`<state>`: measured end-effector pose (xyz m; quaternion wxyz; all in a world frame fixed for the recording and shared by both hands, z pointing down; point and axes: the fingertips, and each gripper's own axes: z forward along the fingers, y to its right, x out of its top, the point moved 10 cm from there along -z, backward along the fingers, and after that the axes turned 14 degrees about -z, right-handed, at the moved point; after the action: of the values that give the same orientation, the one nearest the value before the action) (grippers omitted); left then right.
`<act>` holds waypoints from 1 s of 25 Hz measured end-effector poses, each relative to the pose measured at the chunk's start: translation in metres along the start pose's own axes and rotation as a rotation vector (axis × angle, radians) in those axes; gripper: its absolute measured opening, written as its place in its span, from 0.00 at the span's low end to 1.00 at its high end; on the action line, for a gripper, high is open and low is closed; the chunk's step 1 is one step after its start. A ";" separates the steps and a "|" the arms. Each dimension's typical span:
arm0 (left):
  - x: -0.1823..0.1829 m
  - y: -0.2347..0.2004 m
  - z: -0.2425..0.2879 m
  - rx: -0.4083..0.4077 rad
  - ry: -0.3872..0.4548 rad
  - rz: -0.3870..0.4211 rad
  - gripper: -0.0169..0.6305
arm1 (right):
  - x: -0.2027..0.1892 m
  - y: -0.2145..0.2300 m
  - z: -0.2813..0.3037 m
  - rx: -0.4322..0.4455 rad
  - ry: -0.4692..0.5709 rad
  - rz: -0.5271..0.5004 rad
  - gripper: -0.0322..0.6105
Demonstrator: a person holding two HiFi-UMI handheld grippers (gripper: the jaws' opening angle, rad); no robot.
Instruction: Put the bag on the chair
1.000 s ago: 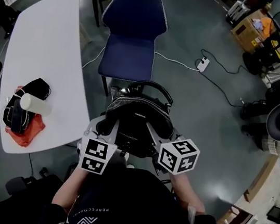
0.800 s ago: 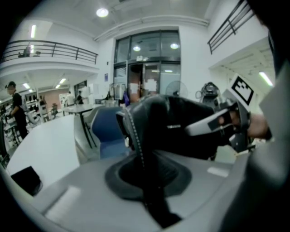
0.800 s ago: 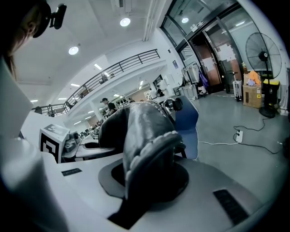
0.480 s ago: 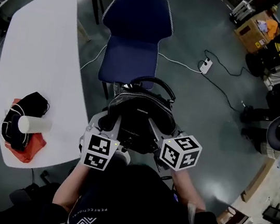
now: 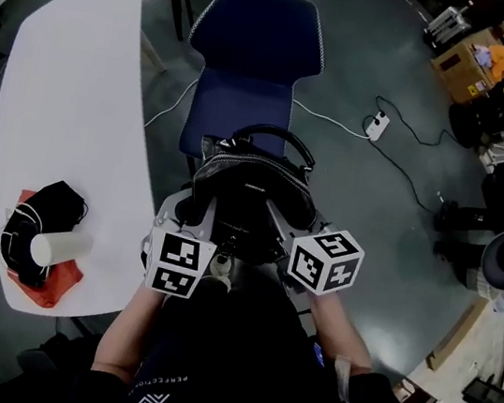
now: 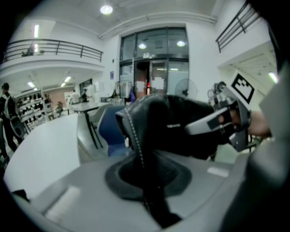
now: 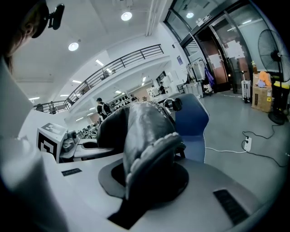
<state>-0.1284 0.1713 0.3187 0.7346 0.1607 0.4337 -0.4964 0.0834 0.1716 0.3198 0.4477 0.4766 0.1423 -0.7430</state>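
A black leather bag with a looped handle hangs in the air between both grippers, just in front of the near edge of the blue chair. My left gripper is shut on the bag's left side, where its stitched edge runs between the jaws. On the bag's right side, my right gripper is shut on a studded fold. The chair seat shows beyond the bag in both gripper views, with nothing on it.
A long white table runs along the left, with a white cup, black cloth and red cloth near its front end. A white power strip and cables lie on the floor right of the chair. Boxes and fans stand at far right.
The bag and both grippers have come a little closer to the chair's front edge; the grips have not altered.
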 end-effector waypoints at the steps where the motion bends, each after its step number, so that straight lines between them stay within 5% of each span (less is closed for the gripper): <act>1: 0.003 -0.003 0.005 0.010 0.001 -0.007 0.09 | 0.003 0.006 0.006 0.008 -0.001 -0.004 0.13; 25: 0.060 -0.076 0.171 0.214 -0.097 -0.242 0.09 | 0.063 0.160 0.179 0.249 -0.153 -0.065 0.13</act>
<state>-0.1055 -0.0126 0.3834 0.6681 0.1603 0.3587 -0.6319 0.0983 -0.0653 0.3915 0.3706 0.4655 0.0299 -0.8032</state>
